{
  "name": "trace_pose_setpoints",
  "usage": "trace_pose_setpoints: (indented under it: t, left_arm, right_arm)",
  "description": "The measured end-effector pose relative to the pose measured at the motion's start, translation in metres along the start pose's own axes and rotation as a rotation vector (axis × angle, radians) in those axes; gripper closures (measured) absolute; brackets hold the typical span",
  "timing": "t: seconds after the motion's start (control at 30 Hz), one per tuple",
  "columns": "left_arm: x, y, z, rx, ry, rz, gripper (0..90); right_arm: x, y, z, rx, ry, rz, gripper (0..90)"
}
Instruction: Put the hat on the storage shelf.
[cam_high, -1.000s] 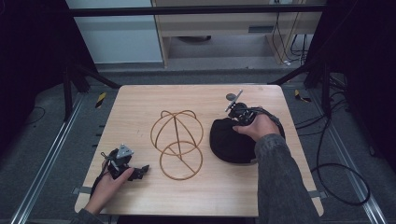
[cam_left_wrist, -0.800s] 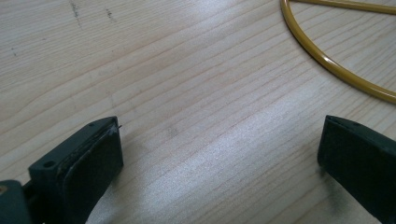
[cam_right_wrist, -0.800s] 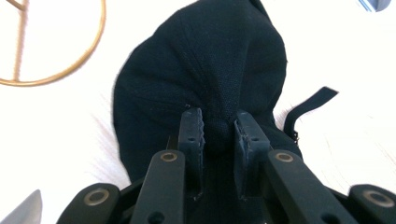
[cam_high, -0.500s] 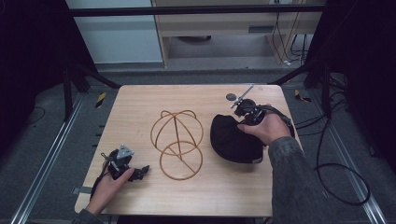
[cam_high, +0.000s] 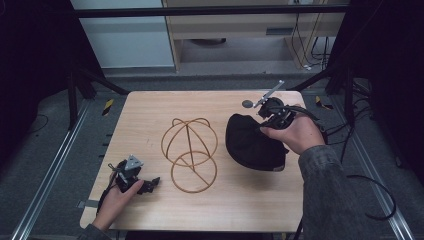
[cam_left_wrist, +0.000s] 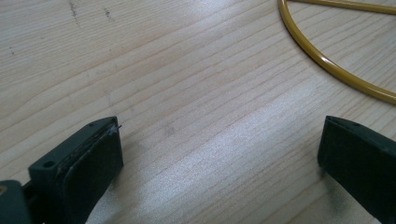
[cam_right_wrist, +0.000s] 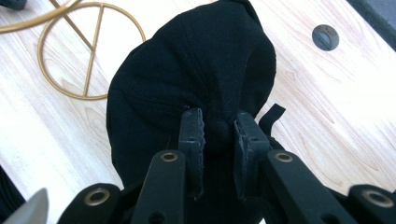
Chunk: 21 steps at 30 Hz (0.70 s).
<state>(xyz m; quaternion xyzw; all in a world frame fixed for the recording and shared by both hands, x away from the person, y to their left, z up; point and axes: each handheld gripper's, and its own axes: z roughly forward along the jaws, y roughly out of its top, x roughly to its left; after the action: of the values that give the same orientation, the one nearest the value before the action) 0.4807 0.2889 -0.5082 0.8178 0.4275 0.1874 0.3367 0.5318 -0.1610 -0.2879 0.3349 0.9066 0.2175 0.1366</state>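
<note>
Right now the right gripper (cam_right_wrist: 219, 133) has its fingers pinched tight on a fold of the black cap (cam_high: 252, 142), right of centre on the counter (cam_high: 150, 115). Looks like the pick-up step; next it needs carrying left and seating over the gold wire hat stand (cam_high: 190, 155). Left gripper (cam_left_wrist: 219, 158) sits near-left, fingers wide, empty. Light wood top, dark room, cabinets beyond.

I can't read any text, label, brand or number in these frames. No print on the cap (cam_high: 252, 142), the wire stand (cam_high: 190, 155) or the table (cam_high: 210, 102).
</note>
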Motion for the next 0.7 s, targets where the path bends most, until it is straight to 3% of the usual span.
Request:
trace_pose_setpoints:
  t: [0.53, 0.7]
  left_arm:
    - [0.000, 0.000, 0.000, 0.000, 0.000, 0.000, 0.0]
    - [0.000, 0.000, 0.000, 0.000, 0.000, 0.001, 0.0]
  right_arm:
    - [0.007, 0.005, -0.035, -0.036, -0.017, -0.018, 76.0]
    - [0.013, 0.008, -0.050, -0.086, -0.036, -0.026, 76.1]
